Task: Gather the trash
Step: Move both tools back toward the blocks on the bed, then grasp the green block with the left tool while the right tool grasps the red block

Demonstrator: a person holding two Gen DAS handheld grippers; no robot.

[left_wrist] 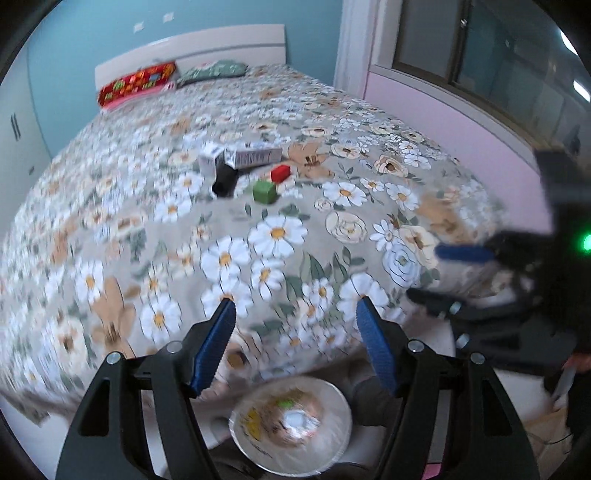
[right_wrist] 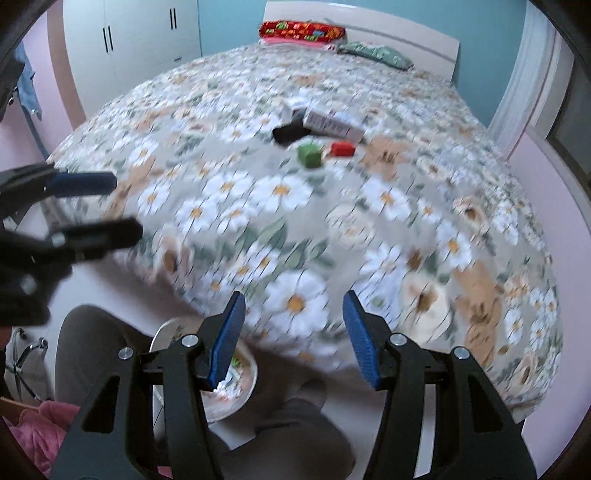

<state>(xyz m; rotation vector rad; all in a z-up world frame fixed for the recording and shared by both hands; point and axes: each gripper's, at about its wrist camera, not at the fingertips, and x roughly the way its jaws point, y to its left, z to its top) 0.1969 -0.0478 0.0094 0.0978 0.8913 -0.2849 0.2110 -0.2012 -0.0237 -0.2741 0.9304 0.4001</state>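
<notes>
On the flowered bed lie a green block (left_wrist: 264, 191) (right_wrist: 308, 156), a red block (left_wrist: 280, 172) (right_wrist: 342, 148), a black object (left_wrist: 225, 180) (right_wrist: 290, 133), a long white carton (left_wrist: 253, 156) (right_wrist: 330, 124) and a small white box (left_wrist: 211, 161) (right_wrist: 294, 109). My left gripper (left_wrist: 295, 314) is open and empty above the bed's near edge; it also shows in the right wrist view (right_wrist: 123, 205). My right gripper (right_wrist: 294, 308) is open and empty, and shows at the right of the left wrist view (left_wrist: 424, 273). A trash bin (left_wrist: 332, 443) (right_wrist: 243, 391) with scraps inside stands on the floor below both grippers.
A red pillow (left_wrist: 136, 83) (right_wrist: 303, 30) and a green pillow (left_wrist: 214, 70) (right_wrist: 376, 51) lie by the headboard. A window and pink wall (left_wrist: 461, 133) run along the bed's right side. A white wardrobe (right_wrist: 133, 44) stands at the left. A person's legs (right_wrist: 288, 424) are beside the bin.
</notes>
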